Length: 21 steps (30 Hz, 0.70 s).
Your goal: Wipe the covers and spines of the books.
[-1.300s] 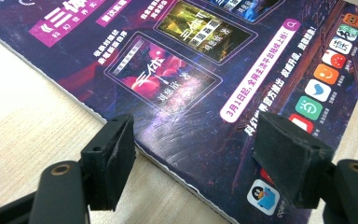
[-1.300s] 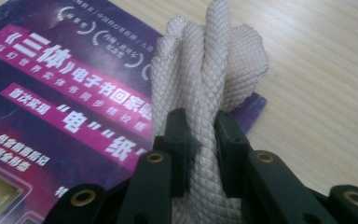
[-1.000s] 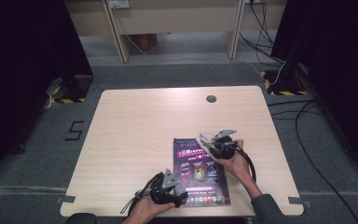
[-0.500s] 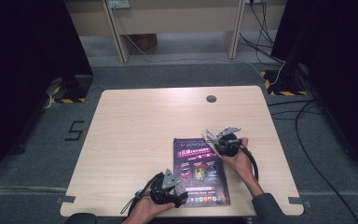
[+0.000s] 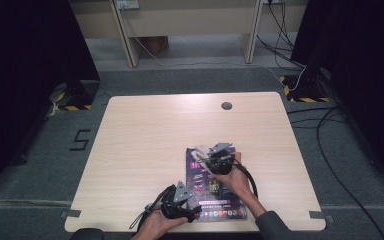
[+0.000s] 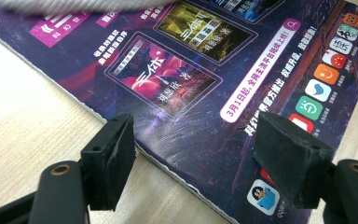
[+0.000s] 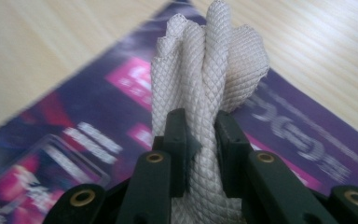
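A purple magazine (image 5: pixel 215 192) lies flat on the wooden table (image 5: pixel 150 135), near its front edge. My right gripper (image 5: pixel 201 153) is over the magazine's far end, shut on a bunched white mesh cloth (image 5: pixel 198 150). In the right gripper view the cloth (image 7: pixel 209 70) stands up between the jaws of this gripper (image 7: pixel 200 135), above the cover (image 7: pixel 98 121). My left gripper (image 5: pixel 194 215) stays open at the magazine's near left corner. In the left gripper view its jaws (image 6: pixel 198 140) straddle that corner of the cover (image 6: pixel 191 70) with nothing pinched.
A small dark round hole (image 5: pixel 226 106) sits near the table's far edge. Bare wood spreads to the left of and beyond the magazine. Cables (image 5: pixel 330 125) trail over the grey floor to the right, and desk legs (image 5: pixel 125 30) stand behind.
My right gripper has moved left across the magazine's far end, still carrying the cloth. The left gripper has stayed put.
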### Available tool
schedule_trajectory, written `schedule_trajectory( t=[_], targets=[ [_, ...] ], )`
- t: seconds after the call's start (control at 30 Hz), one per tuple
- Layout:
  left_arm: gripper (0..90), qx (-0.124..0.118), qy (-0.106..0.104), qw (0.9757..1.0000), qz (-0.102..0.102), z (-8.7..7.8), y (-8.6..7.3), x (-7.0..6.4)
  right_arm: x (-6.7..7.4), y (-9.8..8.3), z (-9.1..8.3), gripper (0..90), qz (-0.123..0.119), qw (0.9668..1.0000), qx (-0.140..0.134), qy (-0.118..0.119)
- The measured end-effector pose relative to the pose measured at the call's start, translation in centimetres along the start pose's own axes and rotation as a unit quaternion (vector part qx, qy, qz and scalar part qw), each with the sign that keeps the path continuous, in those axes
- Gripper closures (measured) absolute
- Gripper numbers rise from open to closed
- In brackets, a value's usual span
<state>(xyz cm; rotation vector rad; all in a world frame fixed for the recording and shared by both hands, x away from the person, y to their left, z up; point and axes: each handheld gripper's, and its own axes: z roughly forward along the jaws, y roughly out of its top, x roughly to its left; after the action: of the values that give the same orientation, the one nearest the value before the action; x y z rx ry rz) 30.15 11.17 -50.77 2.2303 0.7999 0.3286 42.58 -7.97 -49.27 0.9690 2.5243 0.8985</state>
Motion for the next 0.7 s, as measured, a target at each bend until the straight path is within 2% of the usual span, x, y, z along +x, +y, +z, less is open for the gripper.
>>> schedule_trajectory(
  t=[0.2, 0.43, 0.67, 0.7],
  targets=[
    [28.3, -0.001, 0.0, 1.0, -0.001, 0.0, 0.0, 0.0, 2.4, 0.7, 0.5, 77.7, -0.03, 0.9992, -0.003, 0.028],
    [28.3, -0.001, 0.003, 1.0, 0.003, 0.0, 0.0, -0.1, 2.4, 0.5, 0.5, 77.6, -0.017, 0.9989, -0.006, 0.042],
    [29.1, -0.003, 0.018, 0.9996, 0.022, -0.6, -0.4, -0.8, 3.4, -0.2, -0.1, 77.6, -0.025, 0.9972, -0.003, 0.071],
    [29.1, -0.004, 0.018, 0.9996, 0.019, -0.7, -0.5, -0.9, 3.6, -0.3, -0.3, 77.6, -0.028, 0.9969, -0.002, 0.073]
  ],
)
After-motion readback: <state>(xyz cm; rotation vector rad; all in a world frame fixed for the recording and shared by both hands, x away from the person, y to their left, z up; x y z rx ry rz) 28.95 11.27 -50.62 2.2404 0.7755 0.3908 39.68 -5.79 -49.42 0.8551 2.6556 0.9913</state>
